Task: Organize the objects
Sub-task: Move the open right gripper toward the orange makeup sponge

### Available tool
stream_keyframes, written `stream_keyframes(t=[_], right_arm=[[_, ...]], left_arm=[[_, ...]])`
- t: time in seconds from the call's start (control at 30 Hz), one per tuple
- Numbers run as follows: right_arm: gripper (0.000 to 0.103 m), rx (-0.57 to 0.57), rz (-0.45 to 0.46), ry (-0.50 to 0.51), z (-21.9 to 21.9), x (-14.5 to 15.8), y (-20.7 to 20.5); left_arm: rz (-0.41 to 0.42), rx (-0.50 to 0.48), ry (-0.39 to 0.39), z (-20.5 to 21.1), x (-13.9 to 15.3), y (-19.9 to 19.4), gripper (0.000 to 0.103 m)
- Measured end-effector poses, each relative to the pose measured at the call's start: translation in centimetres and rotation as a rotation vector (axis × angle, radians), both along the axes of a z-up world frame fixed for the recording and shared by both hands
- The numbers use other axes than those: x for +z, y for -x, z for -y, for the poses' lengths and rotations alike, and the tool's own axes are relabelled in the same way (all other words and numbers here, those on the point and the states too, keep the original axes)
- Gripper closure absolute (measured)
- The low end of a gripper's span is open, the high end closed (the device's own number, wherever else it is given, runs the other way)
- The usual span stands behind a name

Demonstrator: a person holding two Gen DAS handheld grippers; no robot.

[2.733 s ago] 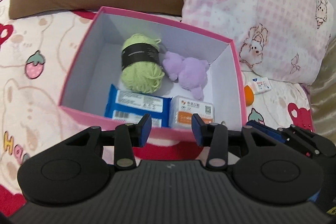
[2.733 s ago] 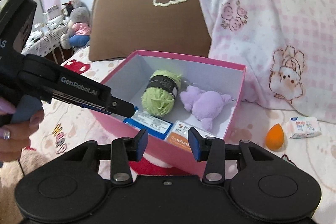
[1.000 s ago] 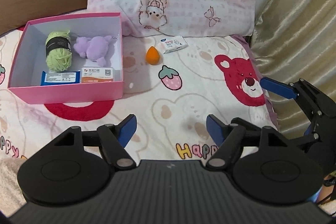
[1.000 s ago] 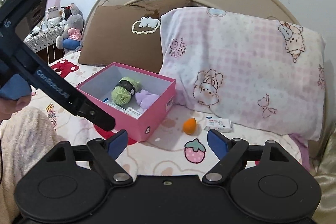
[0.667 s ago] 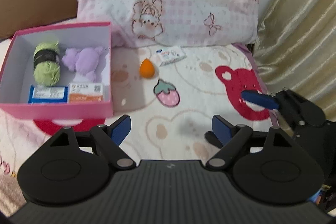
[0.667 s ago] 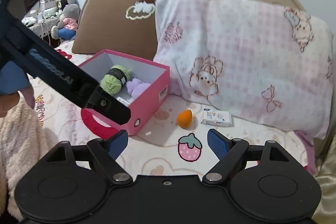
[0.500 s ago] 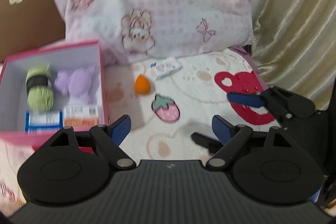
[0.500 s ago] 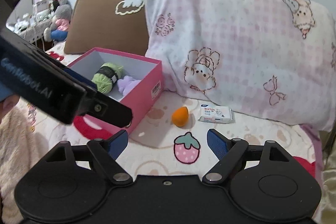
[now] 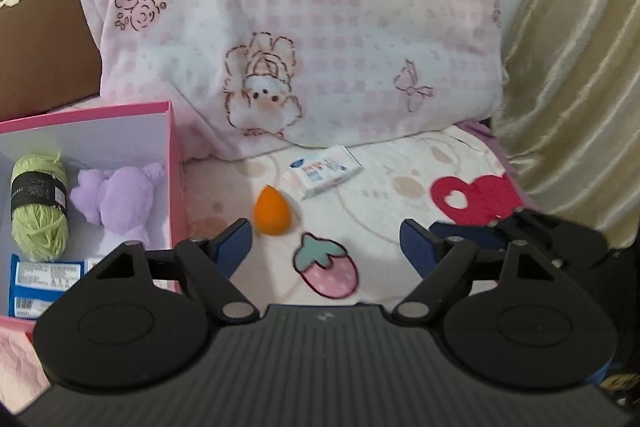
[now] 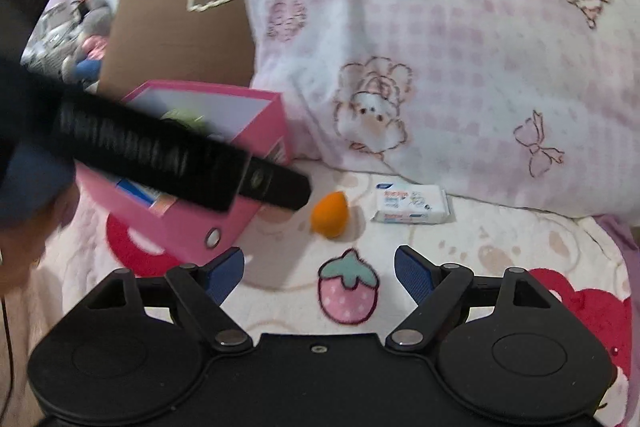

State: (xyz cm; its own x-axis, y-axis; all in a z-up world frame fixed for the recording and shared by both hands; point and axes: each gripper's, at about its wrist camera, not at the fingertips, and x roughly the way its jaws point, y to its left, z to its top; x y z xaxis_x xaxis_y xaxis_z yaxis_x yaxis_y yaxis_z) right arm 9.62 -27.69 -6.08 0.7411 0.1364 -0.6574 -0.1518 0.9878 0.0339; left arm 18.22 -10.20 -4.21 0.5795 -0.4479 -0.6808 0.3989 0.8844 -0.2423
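An orange teardrop sponge [image 9: 273, 211] [image 10: 330, 209] lies on the printed bedspread. A white tissue pack [image 9: 322, 175] [image 10: 410, 205] lies just behind it, at the foot of the pink pillow. To the left stands the pink box [image 9: 173, 155] [image 10: 266, 131], holding green yarn [image 9: 38, 203], a purple plush [image 9: 116, 199] and flat packets [image 9: 44, 279]. My left gripper [image 9: 326, 243] hovers just short of the sponge; its jaws are closing with nothing between them. My right gripper [image 10: 320, 267] is open and empty above a strawberry print. One left finger [image 10: 180, 159] crosses the right wrist view in front of the box.
A pink checked pillow [image 9: 320, 7] and a brown pillow [image 9: 40, 27] lean against the headboard behind the objects. A gold curtain [image 9: 580, 67] hangs at the right edge of the bed. In the left wrist view, the right gripper's fingers [image 9: 520, 227] show low on the right.
Both grippers have moved forward and down toward the sponge and tissue pack, which look larger. The box has slid to the left edge of the left wrist view.
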Motion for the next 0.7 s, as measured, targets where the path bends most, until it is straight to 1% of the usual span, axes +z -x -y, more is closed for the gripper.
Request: stream_keyframes(t=[0.03, 0.07, 0.13, 0.2, 0.23, 0.27, 0.37, 0.47, 0.53, 0.57, 0.63, 0.67, 0.7], right_arm=[[0.018, -0.003, 0.007, 0.003, 0.0, 0.0, -0.3], [0.018, 0.002, 0.013, 0.003, -0.1, -0.1, -0.8], [0.018, 0.002, 0.008, -0.016, -0.1, -0.4, -1.8], [0.018, 0.002, -0.036, -0.074, 0.0, -1.1, -3.7], [0.018, -0.017, -0.054, -0.096, 0.0, -1.4, -4.5], [0.018, -0.034, -0.063, -0.119, 0.0, -1.8, -5.4], [0.018, -0.033, -0.060, -0.105, -0.6, -3.6, -6.1], [0.018, -0.035, -0.036, -0.090, -0.7, -5.1, -6.3], [0.018, -0.025, -0.025, -0.064, -0.9, -5.8, -6.9], [0.018, -0.027, -0.037, -0.035, -0.9, -6.1, -7.5], [0.018, -0.038, -0.024, 0.001, -0.8, -6.1, -8.1], [0.018, -0.040, 0.002, 0.007, -0.7, -6.1, -8.3], [0.018, -0.046, 0.022, 0.007, -0.5, -6.2, -8.5]], left_arm=[[0.009, 0.001, 0.000, -0.1, -0.4, -0.3, 0.029], [0.019, -0.003, 0.002, -0.1, -0.8, -0.5, 0.033], [0.026, -0.007, 0.010, -0.2, -1.8, -1.1, 0.036], [-0.014, 0.003, 0.064, -0.6, -2.7, -2.0, 0.040], [-0.028, 0.018, 0.094, -1.0, -3.2, -2.4, 0.043], [-0.018, 0.025, 0.105, -1.2, -3.5, -2.6, 0.045], [0.031, 0.007, 0.094, -1.3, -4.2, -3.0, 0.045], [0.043, -0.002, 0.085, -1.1, -5.0, -3.6, 0.050], [0.034, -0.002, 0.080, -0.7, -5.5, -4.3, 0.059], [0.013, -0.014, 0.085, -0.6, -5.7, -4.8, 0.065], [-0.043, -0.022, 0.116, -0.7, -6.1, -5.6, 0.069], [-0.039, -0.034, 0.129, -0.8, -6.1, -5.5, 0.071], [-0.025, -0.041, 0.124, -0.7, -6.1, -5.4, 0.072]])
